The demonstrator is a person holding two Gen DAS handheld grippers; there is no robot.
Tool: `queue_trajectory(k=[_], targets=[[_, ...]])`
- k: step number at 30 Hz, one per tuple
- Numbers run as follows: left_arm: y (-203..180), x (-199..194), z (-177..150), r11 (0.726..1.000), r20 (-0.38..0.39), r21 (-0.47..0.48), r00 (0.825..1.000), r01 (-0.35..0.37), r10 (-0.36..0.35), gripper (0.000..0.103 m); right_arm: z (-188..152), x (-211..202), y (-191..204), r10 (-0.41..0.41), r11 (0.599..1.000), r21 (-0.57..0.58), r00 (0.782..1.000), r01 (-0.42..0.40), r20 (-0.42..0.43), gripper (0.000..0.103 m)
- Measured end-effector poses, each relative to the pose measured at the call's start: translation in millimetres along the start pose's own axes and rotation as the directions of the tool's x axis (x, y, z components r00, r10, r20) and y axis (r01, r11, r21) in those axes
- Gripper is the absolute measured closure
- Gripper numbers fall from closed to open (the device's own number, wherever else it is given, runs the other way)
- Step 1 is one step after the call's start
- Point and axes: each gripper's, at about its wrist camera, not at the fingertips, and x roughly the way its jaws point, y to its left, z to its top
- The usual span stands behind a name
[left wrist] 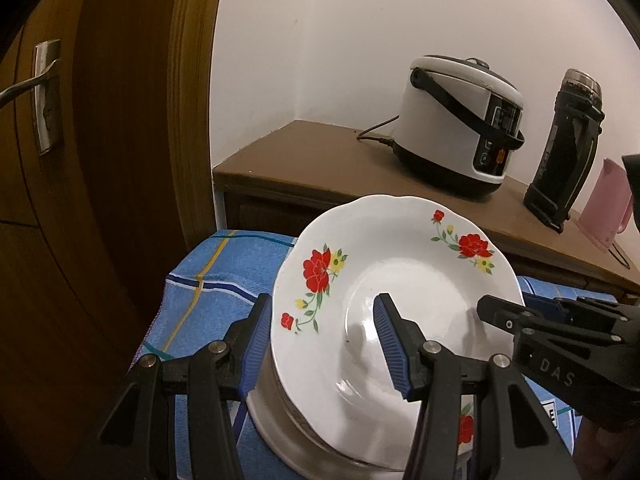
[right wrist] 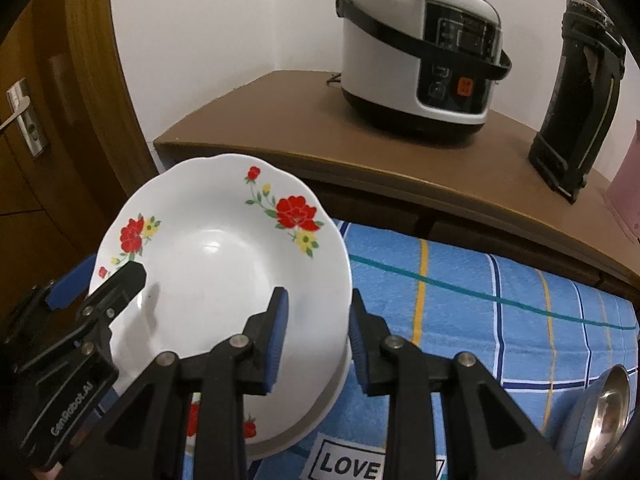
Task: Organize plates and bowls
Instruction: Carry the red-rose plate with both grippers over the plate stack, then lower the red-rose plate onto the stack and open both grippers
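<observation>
The table (right wrist: 520, 320) wears a blue checked cloth. On it a steel bowl (left wrist: 272, 420) carries a white flowered plate (left wrist: 400, 264). The left tongs (left wrist: 320, 344) stand spread across the plate's left rim. The right tongs (right wrist: 318, 336) straddle its right rim, not clearly pressing. Another steel bowl (right wrist: 608, 412) lies near.

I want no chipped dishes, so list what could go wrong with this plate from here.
1. Both hand-held grippers straddle the rim of the flowered plate, left and right; uneven release could tilt it.
2. It sits on a stack with a metal bowl below; a hard drop might chip it.
3. The stack rests on a soft blue cloth and may wobble.
</observation>
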Motion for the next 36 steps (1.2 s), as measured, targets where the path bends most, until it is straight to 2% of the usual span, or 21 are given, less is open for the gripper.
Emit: queue_trajectory(k=[12,36], targets=[[1,8,-2,1.0,-0.04,0.006,0.999,0.007,-0.006,0.049,-1,6,1,-0.006,1.0,-0.002,1.0,0.006,-0.01,0.072],[0,10,-7,0.999,-0.056,0.041,0.998,-0.015,0.018,0.049,-8,20,3,-0.004,1.0,-0.027,0.999,0.003,-0.054,0.072]])
